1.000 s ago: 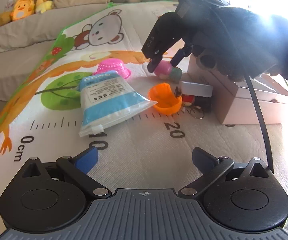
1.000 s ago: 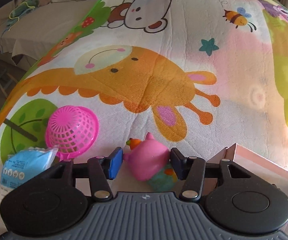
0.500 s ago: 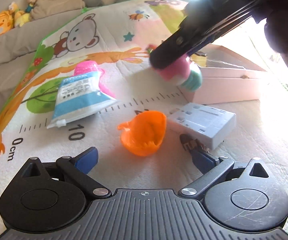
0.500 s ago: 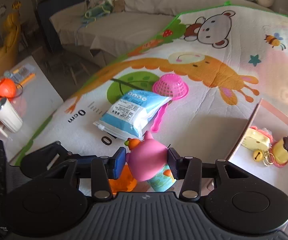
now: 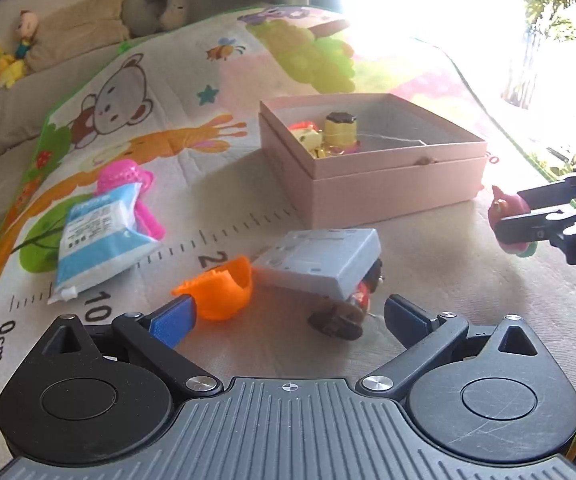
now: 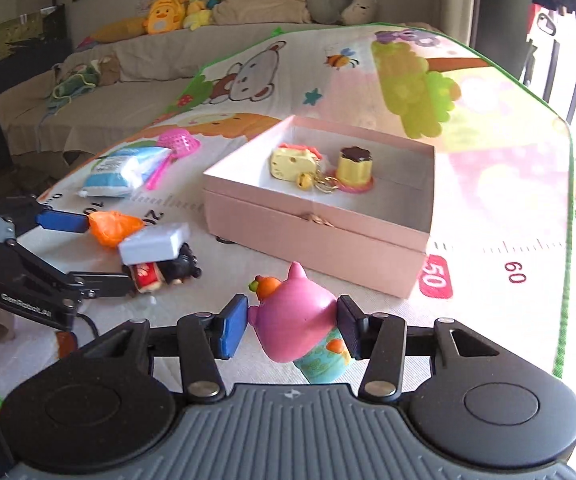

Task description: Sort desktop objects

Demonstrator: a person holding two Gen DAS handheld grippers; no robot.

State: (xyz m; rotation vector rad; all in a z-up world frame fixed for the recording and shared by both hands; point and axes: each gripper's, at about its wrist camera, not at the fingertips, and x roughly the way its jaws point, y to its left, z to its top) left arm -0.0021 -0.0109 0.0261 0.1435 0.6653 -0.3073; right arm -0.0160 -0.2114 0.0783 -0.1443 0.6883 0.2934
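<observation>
The right tongs (image 6: 293, 326) pinch a pink squishy toy (image 6: 294, 322), jaws easing apart; beyond them sits the pink box (image 6: 316, 232). The left tongs (image 5: 288, 314) gape empty before an orange shell (image 5: 224, 294).

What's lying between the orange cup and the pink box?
The grey block lies between the orange cup and the pink box, propped on a small toy; the left wrist view shows it.

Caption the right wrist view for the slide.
Right tool, jaws opening, carries a pink squishy pig toy near the open pink cardboard box.
</observation>
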